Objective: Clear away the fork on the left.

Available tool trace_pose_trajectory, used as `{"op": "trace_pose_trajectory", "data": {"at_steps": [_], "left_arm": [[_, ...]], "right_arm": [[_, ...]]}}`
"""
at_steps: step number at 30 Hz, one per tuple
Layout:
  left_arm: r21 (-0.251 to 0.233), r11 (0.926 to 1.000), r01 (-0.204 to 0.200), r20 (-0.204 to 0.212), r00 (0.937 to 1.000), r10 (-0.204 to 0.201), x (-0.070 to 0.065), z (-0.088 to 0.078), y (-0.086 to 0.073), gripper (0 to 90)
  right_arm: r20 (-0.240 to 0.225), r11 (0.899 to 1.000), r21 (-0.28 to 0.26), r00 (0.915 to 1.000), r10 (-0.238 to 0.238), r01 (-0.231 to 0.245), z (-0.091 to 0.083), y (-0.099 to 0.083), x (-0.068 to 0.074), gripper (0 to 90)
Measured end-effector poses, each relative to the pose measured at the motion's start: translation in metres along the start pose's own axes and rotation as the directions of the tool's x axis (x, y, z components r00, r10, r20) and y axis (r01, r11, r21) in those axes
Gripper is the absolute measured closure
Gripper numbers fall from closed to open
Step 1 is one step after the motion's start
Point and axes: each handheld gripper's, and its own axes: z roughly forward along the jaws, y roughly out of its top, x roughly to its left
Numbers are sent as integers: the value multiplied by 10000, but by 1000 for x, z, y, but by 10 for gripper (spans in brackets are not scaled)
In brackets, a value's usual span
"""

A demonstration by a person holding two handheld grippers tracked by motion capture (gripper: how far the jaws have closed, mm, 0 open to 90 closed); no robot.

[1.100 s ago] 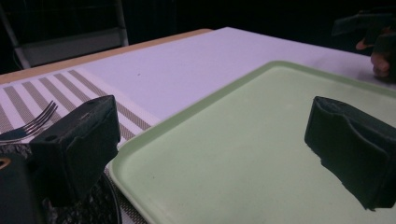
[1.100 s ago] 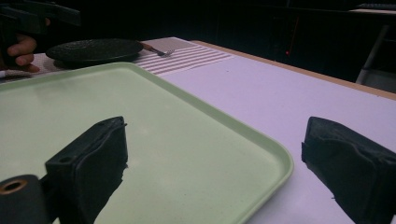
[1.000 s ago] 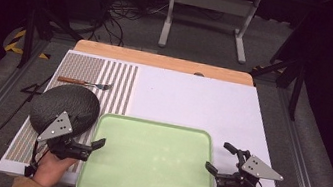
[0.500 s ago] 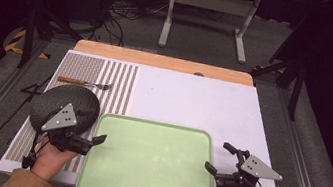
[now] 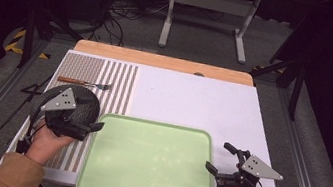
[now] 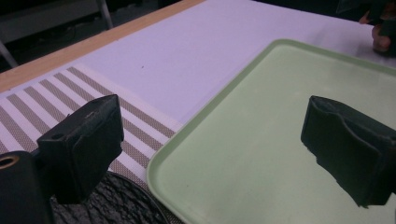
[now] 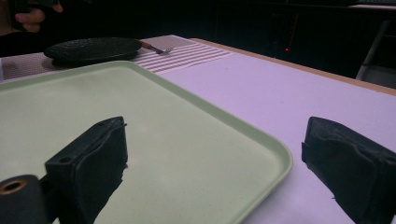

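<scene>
A pale green tray (image 5: 149, 172) lies on the near middle of the white mat, with nothing on it. To its left, a black round plate (image 5: 85, 101) rests on the striped part of the mat, and a fork (image 5: 86, 83) lies just beyond it. My left gripper (image 5: 90, 131) hovers open over the plate's near side, its jaws reaching across the tray's left rim (image 6: 205, 105). At the tray's right edge my right gripper (image 5: 218, 156) is open and low. Its jaws straddle the tray's corner rim (image 7: 275, 158). Neither gripper holds anything.
The mat's striped band (image 5: 118, 83) runs down the left, and plain white mat (image 5: 193, 100) stretches beyond the tray. A wooden table edge (image 5: 159, 61) borders the far side. On the floor behind are a metal stand (image 5: 209, 1) and cables.
My left gripper has moved away from the person and slightly left, so it now sits over the plate. The right gripper has barely shifted.
</scene>
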Motion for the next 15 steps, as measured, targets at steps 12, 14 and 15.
{"op": "trace_pose_trajectory", "data": {"at_steps": [12,14,15], "left_arm": [[649,9971,-401,115,9992,394,17,1,16,123],[1061,9927,-578,70,9983,574,23,2,21,121],[1187,9907,-658,23,9978,660,25,2,24,121]], "right_arm": [[-114,10000,12,9999,-19,19,1,0,0,91],[-148,10000,5,9999,-50,50,1,0,0,97],[-146,10000,12,9999,-75,75,1,0,0,99]]}}
